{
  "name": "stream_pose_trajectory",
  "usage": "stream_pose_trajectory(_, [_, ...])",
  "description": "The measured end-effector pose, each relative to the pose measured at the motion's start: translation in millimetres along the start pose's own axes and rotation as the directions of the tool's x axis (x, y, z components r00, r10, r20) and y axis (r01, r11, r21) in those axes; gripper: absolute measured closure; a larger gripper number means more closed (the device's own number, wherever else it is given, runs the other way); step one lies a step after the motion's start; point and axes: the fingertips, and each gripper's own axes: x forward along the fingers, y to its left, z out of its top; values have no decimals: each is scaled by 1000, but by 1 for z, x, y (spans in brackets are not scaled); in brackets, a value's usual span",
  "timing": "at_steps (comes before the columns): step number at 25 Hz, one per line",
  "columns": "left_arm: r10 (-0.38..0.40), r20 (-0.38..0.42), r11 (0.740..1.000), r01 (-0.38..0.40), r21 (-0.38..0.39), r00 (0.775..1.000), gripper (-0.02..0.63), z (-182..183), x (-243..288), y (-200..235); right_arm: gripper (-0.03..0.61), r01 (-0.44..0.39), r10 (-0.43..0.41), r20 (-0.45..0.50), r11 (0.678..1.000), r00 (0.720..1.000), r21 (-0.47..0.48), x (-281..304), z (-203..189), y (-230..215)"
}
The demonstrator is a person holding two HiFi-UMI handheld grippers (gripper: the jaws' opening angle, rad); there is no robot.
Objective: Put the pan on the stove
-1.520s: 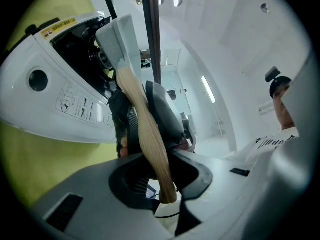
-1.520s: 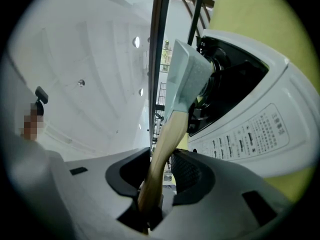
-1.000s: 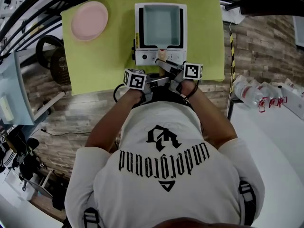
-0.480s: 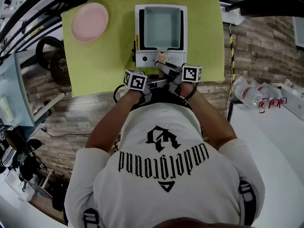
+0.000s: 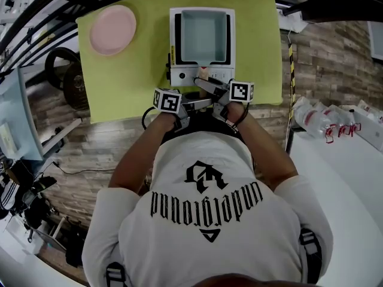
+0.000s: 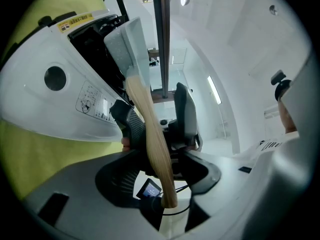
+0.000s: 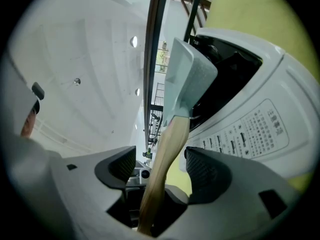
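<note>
The square pale-blue pan sits on top of the white stove, straight ahead of both tongs. Its wooden handle reaches back toward them. The left tongs and the right tongs come at that handle from opposite sides, just in front of the stove's control panel.

In the right gripper view the right tongs stand wide apart, having just been opening. The handle runs up between them with a clear gap on either side. The pan's body lies beyond the tips, over the stove.

In the left gripper view the left tongs have also just been opening. The handle crosses between them, close by one pad and clear of the other, so it is not squeezed.

A pink plate lies well off to the left of the left tongs, at the far corner of the green-covered desk.
</note>
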Motion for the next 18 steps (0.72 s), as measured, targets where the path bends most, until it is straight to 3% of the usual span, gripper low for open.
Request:
stream_pose_trajectory(2, [-3,-1,1000,3,4,1000,343,-1,-1,-2,258,2,-2,8,1000,1000,10,-2,-1,0])
stream_pose_trajectory(5, [12,15,1000,-12,11,1000,250,1,-6,-2,258,18,-18,27,1000,999,14,-10,2,-4])
stream_pose_trajectory(12, [53,128,997,-60,50,990,250,13,-42,-5,259,48,-44,56,997,997,-57,-46,14,-1])
stream_pose_trajectory(18, [92,237,992,-111,66,967,250,13,-75,-19,268,64,-57,65,991,996,-116,-72,6,16])
